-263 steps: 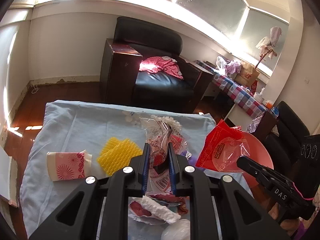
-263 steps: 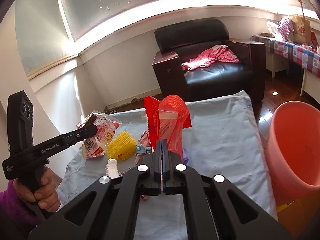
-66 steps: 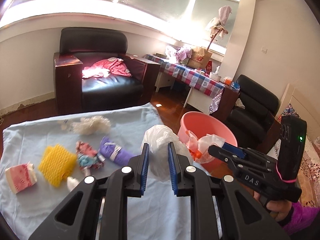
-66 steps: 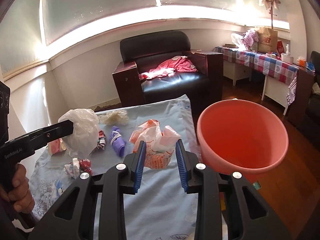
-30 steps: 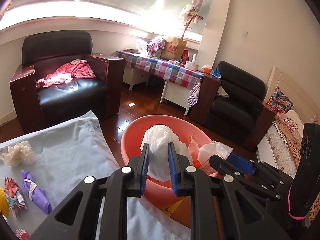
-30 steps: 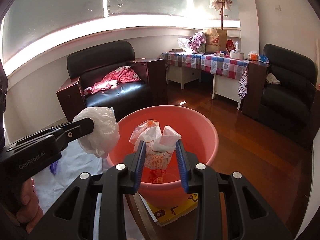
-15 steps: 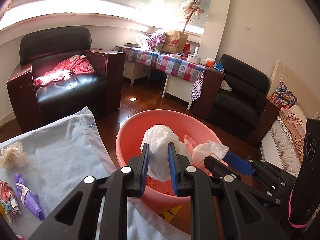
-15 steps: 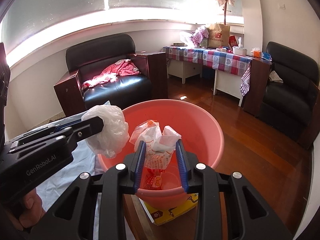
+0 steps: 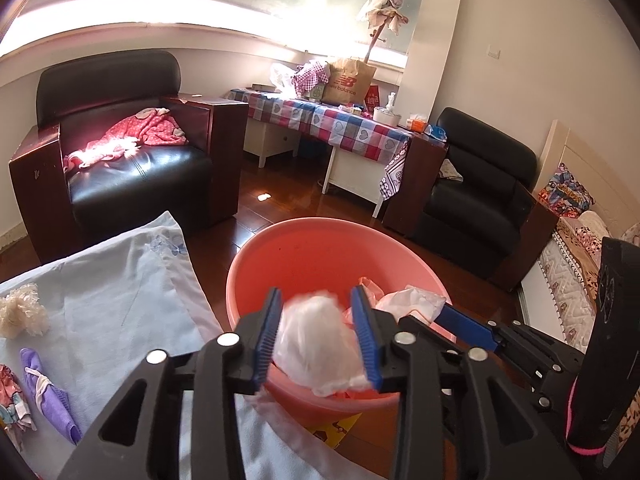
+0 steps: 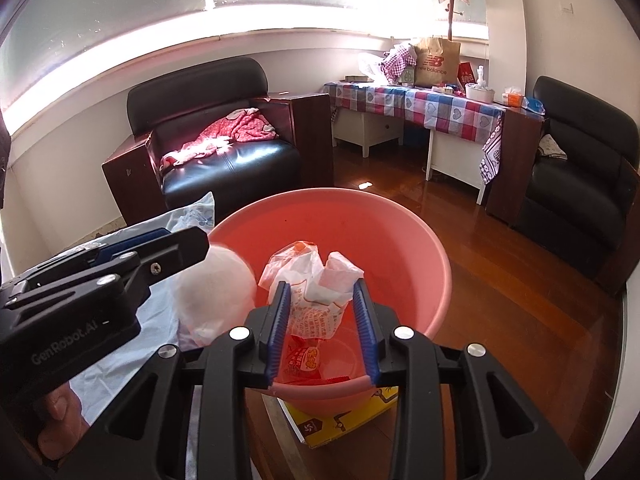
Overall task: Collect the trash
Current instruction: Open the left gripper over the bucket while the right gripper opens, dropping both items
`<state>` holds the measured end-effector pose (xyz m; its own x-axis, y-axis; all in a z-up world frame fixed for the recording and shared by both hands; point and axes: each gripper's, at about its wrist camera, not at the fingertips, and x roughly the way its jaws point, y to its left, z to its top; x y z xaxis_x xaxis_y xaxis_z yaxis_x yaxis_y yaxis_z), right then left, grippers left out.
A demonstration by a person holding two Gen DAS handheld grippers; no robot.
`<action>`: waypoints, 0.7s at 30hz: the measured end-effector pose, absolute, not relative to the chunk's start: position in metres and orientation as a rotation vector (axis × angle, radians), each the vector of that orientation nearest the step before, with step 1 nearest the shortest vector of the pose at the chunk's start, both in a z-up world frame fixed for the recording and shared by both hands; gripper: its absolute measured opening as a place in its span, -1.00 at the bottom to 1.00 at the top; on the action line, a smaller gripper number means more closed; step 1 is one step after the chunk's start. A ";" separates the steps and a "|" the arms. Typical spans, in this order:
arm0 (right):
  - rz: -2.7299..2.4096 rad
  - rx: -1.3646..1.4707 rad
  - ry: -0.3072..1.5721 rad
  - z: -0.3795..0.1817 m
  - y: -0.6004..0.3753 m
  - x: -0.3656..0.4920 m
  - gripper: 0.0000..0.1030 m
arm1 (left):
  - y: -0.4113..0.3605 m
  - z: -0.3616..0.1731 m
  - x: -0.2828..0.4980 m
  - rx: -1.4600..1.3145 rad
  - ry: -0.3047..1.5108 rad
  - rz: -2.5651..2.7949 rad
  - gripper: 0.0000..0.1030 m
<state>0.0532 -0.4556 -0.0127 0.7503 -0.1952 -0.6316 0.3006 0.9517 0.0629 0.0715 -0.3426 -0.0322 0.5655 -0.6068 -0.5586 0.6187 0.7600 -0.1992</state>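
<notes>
A pink plastic basin [image 9: 320, 227] [image 10: 328, 197] stands just in front of both grippers. My left gripper [image 9: 316, 320] hovers over its near rim and its jaws are opening. A crumpled white plastic bag [image 9: 316, 344] is between the blue pads, blurred, loose and dropping toward the basin. In the right wrist view that bag [image 10: 216, 292] shows below the left gripper [image 10: 172, 250]. My right gripper [image 10: 322, 308] is shut on a printed white and orange plastic bag [image 10: 316, 276] above the basin's inside. That bag [image 9: 408, 300] also shows in the left wrist view.
The basin rests on a yellow box [image 10: 340, 420] on a wooden floor. A light blue cloth [image 9: 120, 292] to the left carries a purple rag [image 9: 40, 384] and a beige fluffy scrap [image 9: 20, 312]. Black armchairs [image 9: 132, 160] [image 9: 476, 196] and a checked table [image 9: 340, 128] stand behind.
The left jaws have spread apart and the white bag has slipped lower between them, now blurred. The right gripper still grips its printed bag over the basin.
</notes>
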 end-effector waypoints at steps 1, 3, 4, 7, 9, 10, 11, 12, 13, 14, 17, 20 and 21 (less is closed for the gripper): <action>-0.269 0.167 0.673 -0.012 -0.456 0.054 -0.35 | -0.342 -0.031 0.071 0.019 0.643 -0.716 -0.05; -0.264 0.172 0.675 -0.013 -0.457 0.054 -0.34 | -0.341 -0.029 0.069 0.018 0.629 -0.709 0.09; -0.262 0.174 0.675 -0.013 -0.458 0.054 -0.33 | -0.340 -0.028 0.068 0.016 0.622 -0.710 0.09; -0.258 0.181 0.671 -0.012 -0.458 0.053 -0.18 | -0.338 -0.025 0.066 0.016 0.613 -0.708 0.12; -0.257 0.182 0.669 -0.011 -0.458 0.052 -0.13 | -0.336 -0.022 0.064 0.012 0.608 -0.708 0.18; -0.254 0.182 0.668 -0.010 -0.458 0.052 -0.13 | -0.335 -0.020 0.064 0.010 0.604 -0.707 0.19; -0.252 0.181 0.668 -0.010 -0.458 0.052 -0.13 | -0.334 -0.019 0.062 0.007 0.600 -0.707 0.20; -0.249 0.177 0.666 -0.009 -0.457 0.051 -0.13 | -0.333 -0.017 0.061 0.005 0.596 -0.708 0.20; -0.248 0.174 0.664 -0.008 -0.456 0.050 -0.13 | -0.332 -0.015 0.060 0.002 0.593 -0.708 0.20; -0.247 0.172 0.663 -0.008 -0.455 0.049 -0.12 | -0.331 -0.013 0.059 0.000 0.589 -0.709 0.21; -0.241 0.175 0.659 -0.005 -0.453 0.046 -0.12 | -0.327 -0.007 0.055 -0.011 0.578 -0.709 0.21; -0.236 0.172 0.648 -0.002 -0.450 0.044 -0.12 | -0.322 -0.001 0.050 -0.022 0.568 -0.707 0.21; -0.236 0.170 0.642 0.000 -0.448 0.042 -0.12 | -0.320 0.001 0.048 -0.025 0.566 -0.707 0.21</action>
